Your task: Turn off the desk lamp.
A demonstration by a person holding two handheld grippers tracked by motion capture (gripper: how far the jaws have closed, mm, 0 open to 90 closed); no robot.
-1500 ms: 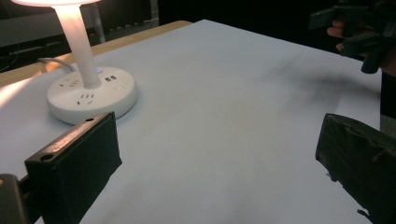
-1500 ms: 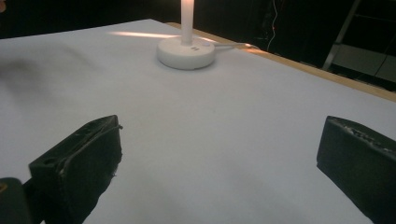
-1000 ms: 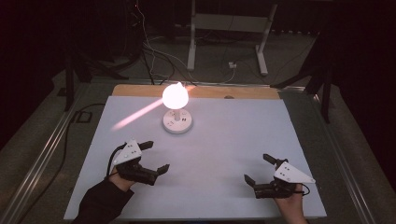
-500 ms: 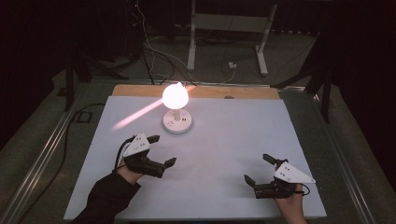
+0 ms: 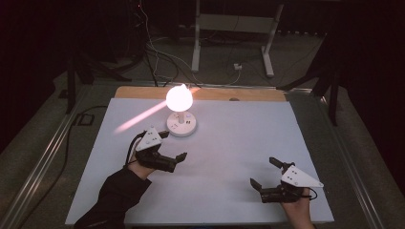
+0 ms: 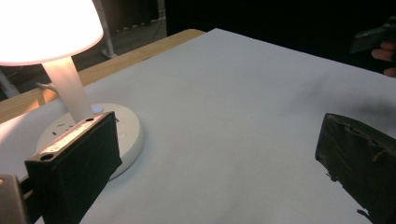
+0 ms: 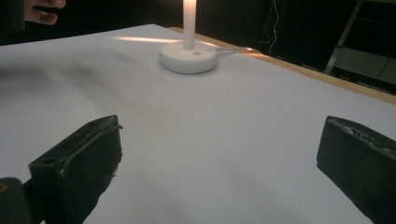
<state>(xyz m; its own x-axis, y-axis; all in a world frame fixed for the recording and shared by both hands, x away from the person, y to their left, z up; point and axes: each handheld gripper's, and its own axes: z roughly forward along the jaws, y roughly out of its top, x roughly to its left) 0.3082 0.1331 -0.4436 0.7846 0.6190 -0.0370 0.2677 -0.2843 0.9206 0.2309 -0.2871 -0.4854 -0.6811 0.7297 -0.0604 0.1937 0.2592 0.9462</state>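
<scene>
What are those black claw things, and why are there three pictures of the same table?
A person sits at a white table and holds a tool called a gripper in each hand: the left gripper and the right gripper. Each has two black jaws that can pinch things. Both are open and hold nothing.

One picture comes from a camera high above the table. The other two come from small cameras that ride on the grippers, so you look out between the jaws.

On the table stands a glowing lamp with a round white base, close to the left gripper.

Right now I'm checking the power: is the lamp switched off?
No. The lamp glows brightly in the high view and throws a streak of light across the table.
</scene>
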